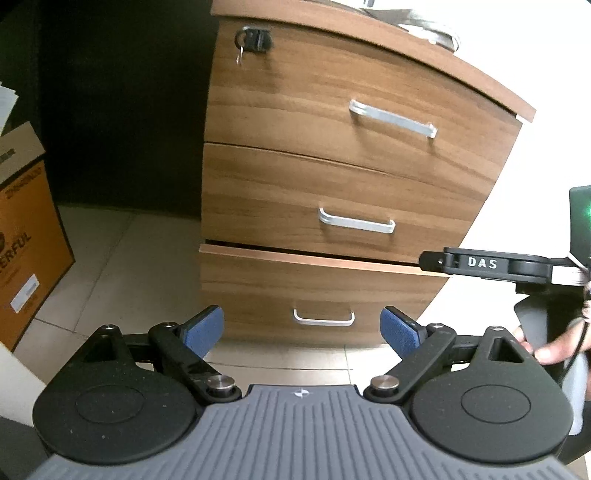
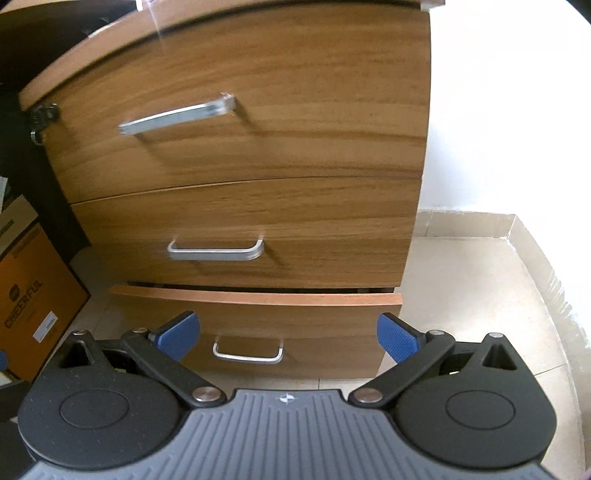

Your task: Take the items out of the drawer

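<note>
A wooden cabinet [image 1: 332,177] with three drawers stands in front of both grippers. Its bottom drawer [image 1: 317,291] sticks out a little, leaving a dark slit above it; what lies inside is hidden. Each drawer has a silver handle: top [image 1: 392,119], middle [image 1: 356,221], bottom [image 1: 323,318]. My left gripper [image 1: 302,332] hangs open and empty, short of the bottom drawer. In the right wrist view my right gripper [image 2: 288,336] is likewise open and empty before the bottom drawer [image 2: 255,325], framing its handle [image 2: 247,350]. The right gripper's side [image 1: 480,263] shows at the left view's right edge, held by a hand [image 1: 554,350].
An orange cardboard box [image 1: 26,258] stands on the tiled floor [image 1: 129,266] left of the cabinet. A key hangs in the lock [image 1: 253,40] at the top drawer's left. A metal object [image 1: 424,26] rests on the cabinet top. A white wall [image 2: 498,110] lies right of it.
</note>
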Demonstrator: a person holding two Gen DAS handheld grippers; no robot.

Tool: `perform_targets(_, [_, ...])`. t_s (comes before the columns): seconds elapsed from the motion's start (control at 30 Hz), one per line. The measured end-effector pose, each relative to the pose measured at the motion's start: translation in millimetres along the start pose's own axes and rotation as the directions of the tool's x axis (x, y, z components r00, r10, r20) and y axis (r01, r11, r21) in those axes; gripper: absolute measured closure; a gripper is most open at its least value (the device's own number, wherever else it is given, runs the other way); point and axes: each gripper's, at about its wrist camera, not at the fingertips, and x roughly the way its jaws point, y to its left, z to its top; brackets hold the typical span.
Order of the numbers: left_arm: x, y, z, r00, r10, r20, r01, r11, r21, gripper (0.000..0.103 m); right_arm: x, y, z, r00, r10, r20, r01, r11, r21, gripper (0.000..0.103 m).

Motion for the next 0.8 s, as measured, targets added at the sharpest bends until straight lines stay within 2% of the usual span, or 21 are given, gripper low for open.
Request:
perform_targets(0.2, [-19.1,-5.9,-0.2,1.0,0.007,0.01,-0.007,1.0,0.025,0.01,-34.8,2.1,-0.8,1.0,0.009,0.003,-0.009,1.0,-0.01,0.0])
perform_targets(0.43, [-42.3,-11.7,-0.4,1.0,0.013,0.028,-0.013,1.0,-0.003,0.01,-71.1,3.2,0.0,0.999,0.011,0.03,-0.011,1.0,-0.012,0.0])
perform_targets(0.8, [-71.8,-27.4,-3.1,0.995,0.047,0.09,-0.053,0.997,0.06,0.004,-106.3,9.4,-11.3,1.0,0.007,0.025,-0.007,1.0,-0.019,0.0])
